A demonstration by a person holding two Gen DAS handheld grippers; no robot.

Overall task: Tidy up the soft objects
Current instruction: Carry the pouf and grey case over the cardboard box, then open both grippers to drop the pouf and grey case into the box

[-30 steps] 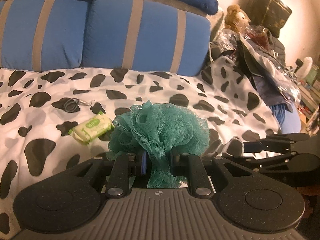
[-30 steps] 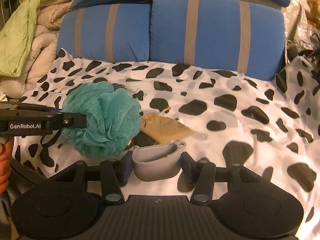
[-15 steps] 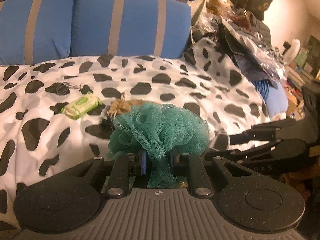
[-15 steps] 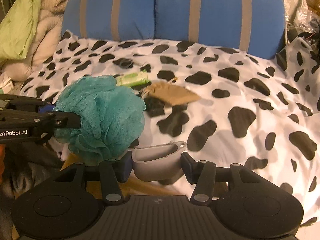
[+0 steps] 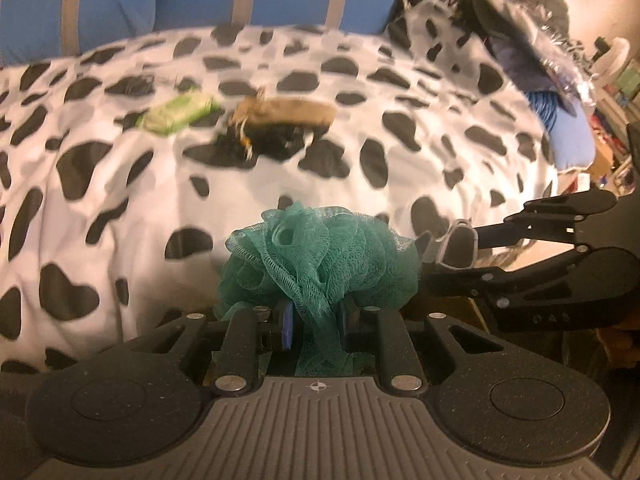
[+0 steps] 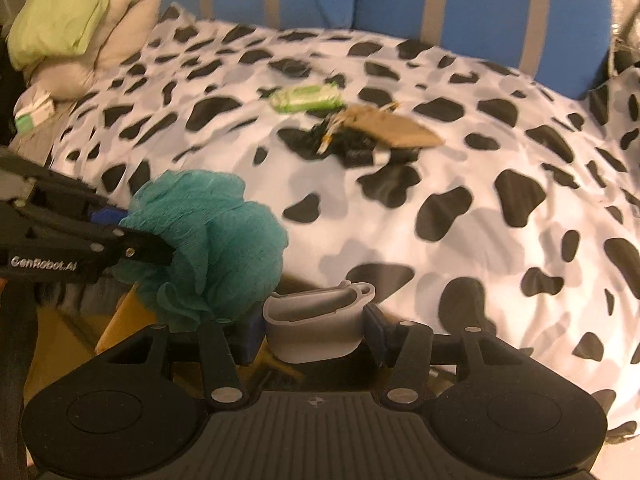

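Note:
My left gripper (image 5: 316,316) is shut on a teal mesh bath pouf (image 5: 320,256), which bulges out ahead of the fingers; the pouf (image 6: 208,240) also shows at the left of the right wrist view. My right gripper (image 6: 316,326) is shut on a soft grey silicone case (image 6: 316,328), seen side-on as the case (image 5: 458,244) in the left wrist view. Both hang near the bed's front edge. On the cow-print bedspread (image 6: 500,240) lie a green wipes pack (image 6: 306,98), a tan cloth pouch (image 6: 394,128) and a black bundle (image 6: 352,148) beneath it.
Blue striped pillows (image 6: 440,4) line the back of the bed. A green and beige blanket pile (image 6: 72,20) sits at the left, a heap of dark clothes (image 5: 512,12) at the right. Yellow-brown cardboard (image 6: 120,320) shows below the bed edge under the grippers.
Both grippers have drawn back from the pillows toward the bed's front edge and tilted downward, each keeping its object. The wipes pack and pouch now sit farther up in both views.

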